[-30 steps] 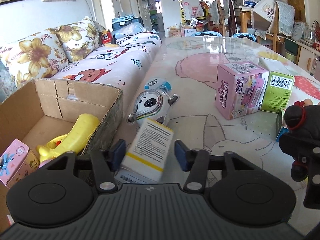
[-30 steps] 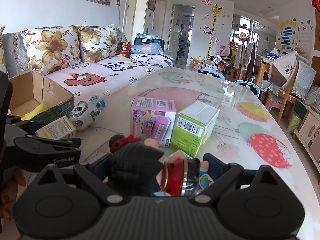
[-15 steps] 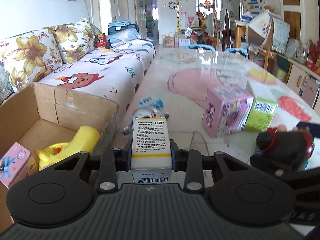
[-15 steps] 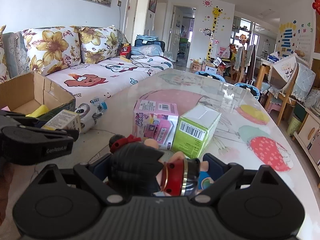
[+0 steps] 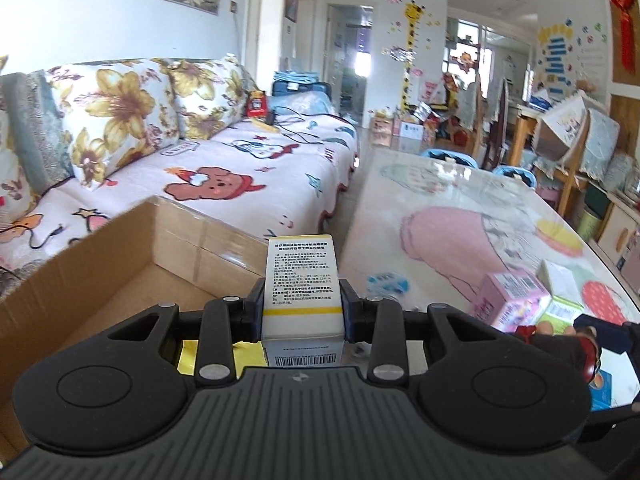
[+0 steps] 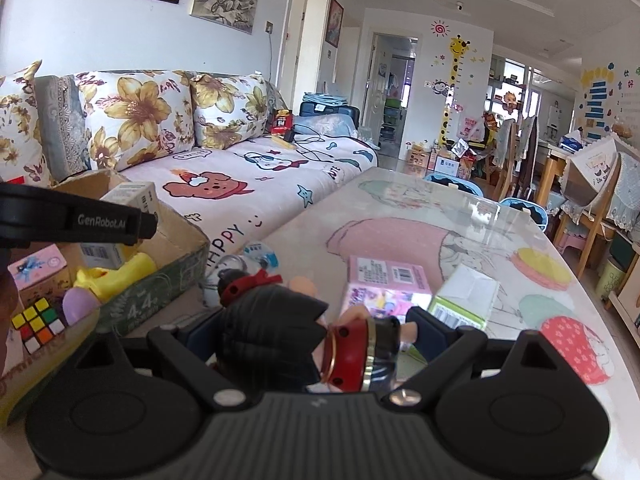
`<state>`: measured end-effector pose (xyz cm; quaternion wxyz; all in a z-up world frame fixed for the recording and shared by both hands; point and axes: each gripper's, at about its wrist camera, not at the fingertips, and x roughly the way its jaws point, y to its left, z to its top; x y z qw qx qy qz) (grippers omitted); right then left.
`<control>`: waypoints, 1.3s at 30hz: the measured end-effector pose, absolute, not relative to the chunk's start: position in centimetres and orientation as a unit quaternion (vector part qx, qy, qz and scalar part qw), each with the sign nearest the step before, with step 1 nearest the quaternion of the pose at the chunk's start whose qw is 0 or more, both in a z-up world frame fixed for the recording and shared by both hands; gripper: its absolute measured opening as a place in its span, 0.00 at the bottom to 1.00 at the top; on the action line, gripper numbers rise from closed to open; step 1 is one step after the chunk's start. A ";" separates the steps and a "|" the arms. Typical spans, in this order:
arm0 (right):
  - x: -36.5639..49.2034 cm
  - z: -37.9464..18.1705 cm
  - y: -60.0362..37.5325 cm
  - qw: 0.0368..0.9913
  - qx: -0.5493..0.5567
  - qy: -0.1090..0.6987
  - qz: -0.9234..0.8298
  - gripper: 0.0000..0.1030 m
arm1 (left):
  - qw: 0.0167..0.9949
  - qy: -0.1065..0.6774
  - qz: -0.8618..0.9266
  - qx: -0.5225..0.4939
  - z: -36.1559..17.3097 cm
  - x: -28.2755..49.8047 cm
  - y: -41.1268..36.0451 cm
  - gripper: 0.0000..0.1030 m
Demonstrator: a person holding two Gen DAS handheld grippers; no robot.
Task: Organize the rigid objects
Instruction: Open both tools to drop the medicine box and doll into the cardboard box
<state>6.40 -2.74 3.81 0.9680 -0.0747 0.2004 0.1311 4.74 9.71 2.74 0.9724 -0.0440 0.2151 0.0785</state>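
My left gripper (image 5: pixel 302 312) is shut on a white medicine box with a yellow stripe (image 5: pixel 301 284) and holds it upright over the open cardboard box (image 5: pixel 120 264). From the right wrist view the same medicine box (image 6: pixel 134 198) hangs above the cardboard box (image 6: pixel 172 236). My right gripper (image 6: pixel 304 332) is shut on a black-haired doll with a red bow (image 6: pixel 276 328), held above the table. A pink box (image 6: pixel 386 280) and a green box (image 6: pixel 466 296) stand on the table beyond it.
Inside the cardboard box lie a yellow toy (image 6: pixel 120 276), a pink box (image 6: pixel 38 268) and a Rubik's cube (image 6: pixel 38 322). A panda toy (image 6: pixel 244 264) lies on the table beside the box. A sofa (image 5: pixel 224 168) runs along the left.
My left gripper closed on the medicine box, lifted it off the table and carried it left over the cardboard box. My right gripper rose slightly with the doll.
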 end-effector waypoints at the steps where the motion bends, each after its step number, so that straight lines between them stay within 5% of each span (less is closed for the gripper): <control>1: 6.4 3.9 -2.1 0.968 -0.077 0.198 0.137 0.92 | 0.972 0.214 0.084 -0.048 2.9 4.7 10.2 0.40; 26: 12.3 3.5 12.7 0.935 -0.158 0.199 0.248 0.92 | 0.945 0.240 0.178 -0.130 3.8 4.9 16.8 0.40; 27: 12.3 3.3 12.9 0.932 -0.160 0.201 0.254 0.92 | 0.945 0.241 0.176 -0.132 3.8 4.6 16.4 0.44; 28: 12.2 3.2 13.2 0.931 -0.166 0.203 0.254 0.93 | 0.945 0.243 0.174 -0.135 3.8 4.7 16.5 0.67; 30: 11.6 3.0 13.4 0.931 -0.179 0.197 0.248 0.98 | 0.945 0.239 0.173 -0.141 3.9 4.5 16.4 0.96; 39: 8.8 5.5 9.9 0.950 -0.150 0.171 0.213 0.99 | 0.945 0.237 0.159 -0.159 3.9 4.6 16.6 1.00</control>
